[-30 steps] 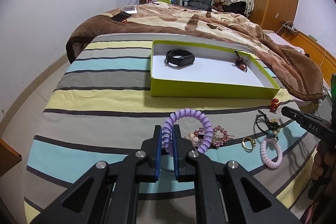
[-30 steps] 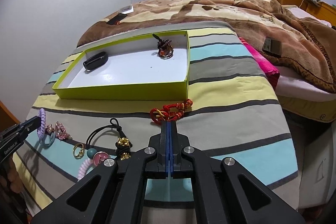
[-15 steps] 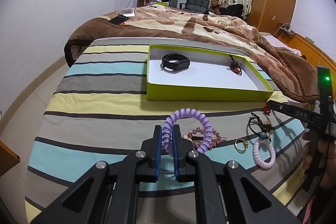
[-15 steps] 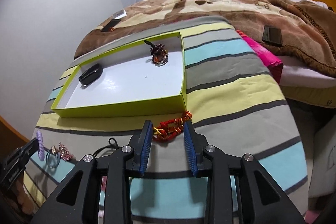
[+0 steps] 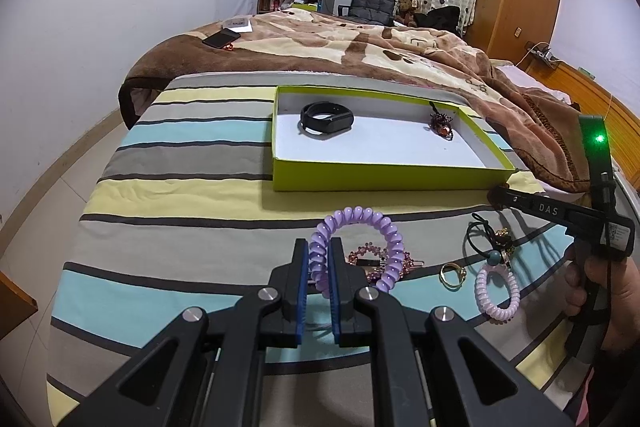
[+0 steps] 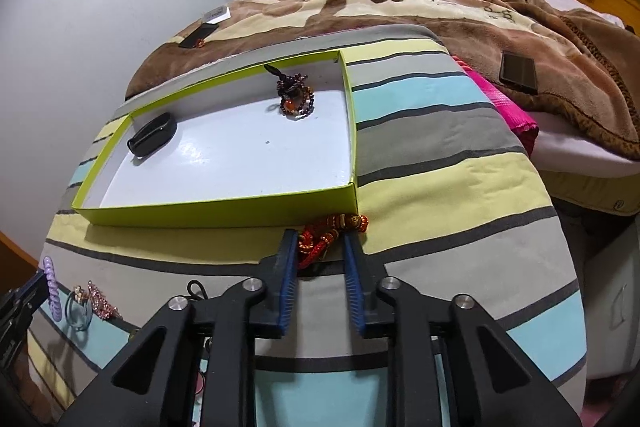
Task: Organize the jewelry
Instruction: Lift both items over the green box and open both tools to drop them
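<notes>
My left gripper (image 5: 319, 269) is shut on a purple spiral hair tie (image 5: 356, 251) and holds it above the striped bedspread. My right gripper (image 6: 320, 247) is open, its jaws on either side of a red and gold knotted bracelet (image 6: 330, 231) lying just in front of the green tray (image 6: 224, 213). The tray (image 5: 384, 177) holds a black wristband (image 5: 326, 117) and a dark beaded bracelet (image 5: 441, 119). A pink crystal hair clip (image 5: 370, 259), a gold ring (image 5: 452, 273), a pale spiral hair tie (image 5: 496, 293) and a black elastic with charms (image 5: 490, 239) lie on the bedspread.
A brown blanket (image 5: 360, 47) covers the bed behind the tray, with a phone (image 5: 221, 38) on it. A pink cloth (image 6: 504, 103) and a dark device (image 6: 518, 71) lie to the right. The right gripper's body and hand (image 5: 592, 227) show at the left view's right edge.
My right gripper opened from shut and moved forward over the red bracelet, which now lies between its jaws. My left gripper still holds the purple hair tie and has lifted slightly.
</notes>
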